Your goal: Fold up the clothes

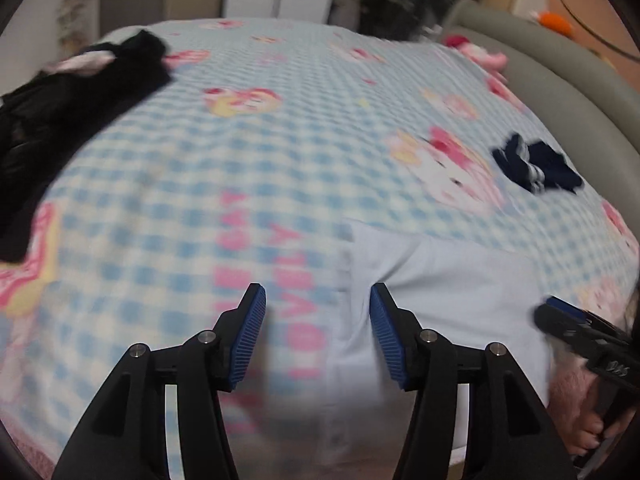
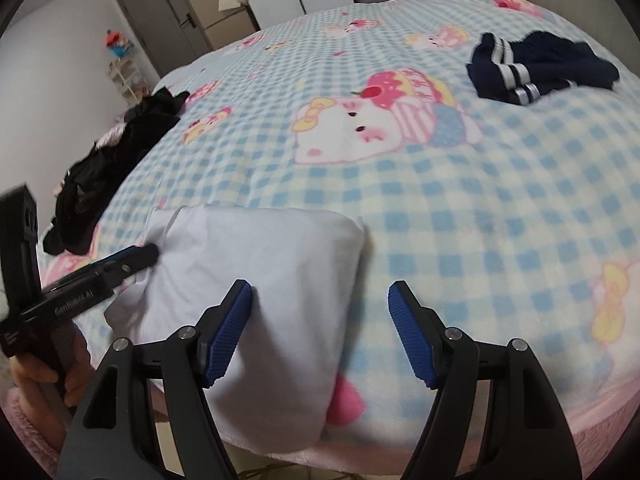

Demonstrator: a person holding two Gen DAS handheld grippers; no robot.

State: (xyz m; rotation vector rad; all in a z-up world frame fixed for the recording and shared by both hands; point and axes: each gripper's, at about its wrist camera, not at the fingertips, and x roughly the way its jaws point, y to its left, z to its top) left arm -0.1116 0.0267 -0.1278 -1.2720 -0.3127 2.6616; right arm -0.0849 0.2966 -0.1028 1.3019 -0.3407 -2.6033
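Folded white garment at the near edge of the bed

Left wrist view: left claw gapes, straddling the white garment's left edge over the checked blanket. Right wrist view: right claw gapes, its left pad on the garment; navy clothes lie well apart.

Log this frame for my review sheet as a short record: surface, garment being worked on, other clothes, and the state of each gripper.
surface: bed with a blue checked cartoon blanket
garment in work: white garment, folded, at the near edge of the bed
other clothes: navy striped garment far right; black clothes pile far left
left gripper: open, one finger over the white garment's left edge, nothing gripped
right gripper: open over the garment's right edge, nothing gripped
fold status: garment looks folded; the other clothes still loose
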